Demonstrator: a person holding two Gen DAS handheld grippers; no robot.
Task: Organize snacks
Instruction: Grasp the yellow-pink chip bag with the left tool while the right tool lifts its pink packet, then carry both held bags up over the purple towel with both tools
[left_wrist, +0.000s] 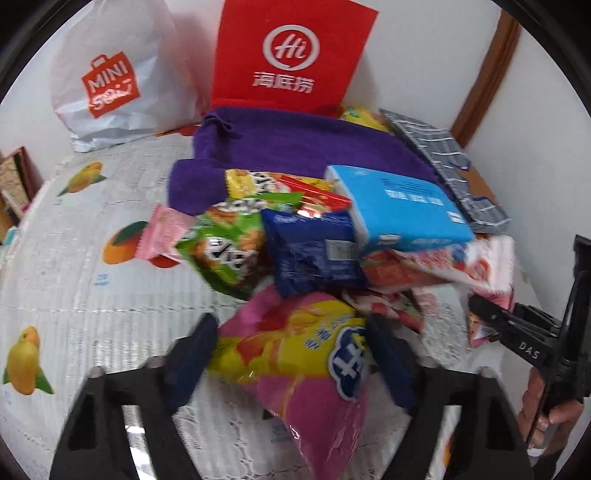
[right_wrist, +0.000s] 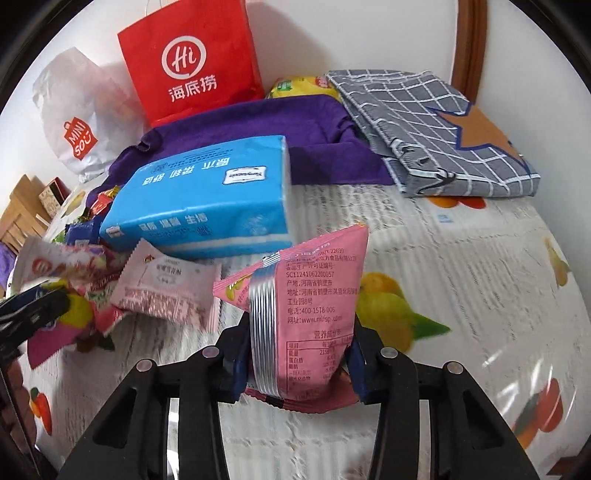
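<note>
**Both claws on snack packs at the edge of the pile**

Right claw (right_wrist: 295, 369) is clamped on a pink pack (right_wrist: 314, 314), standing upright, long side vertical, printed back to the camera. Left claw (left_wrist: 291, 354) straddles a pink-yellow bag (left_wrist: 306, 369) lying lengthwise toward the camera; pads look to be touching its sides, but I can't tell if they're really squeezing. Behind: a snack heap with a blue tissue pack (left_wrist: 399, 206) on top, purple cloth (left_wrist: 303, 144), checked cloth (right_wrist: 424, 136). Red bag (left_wrist: 291, 55) and white bag (left_wrist: 114, 81) stand against the wall; contents hidden. Fruit-print counter (right_wrist: 461, 258).
</note>
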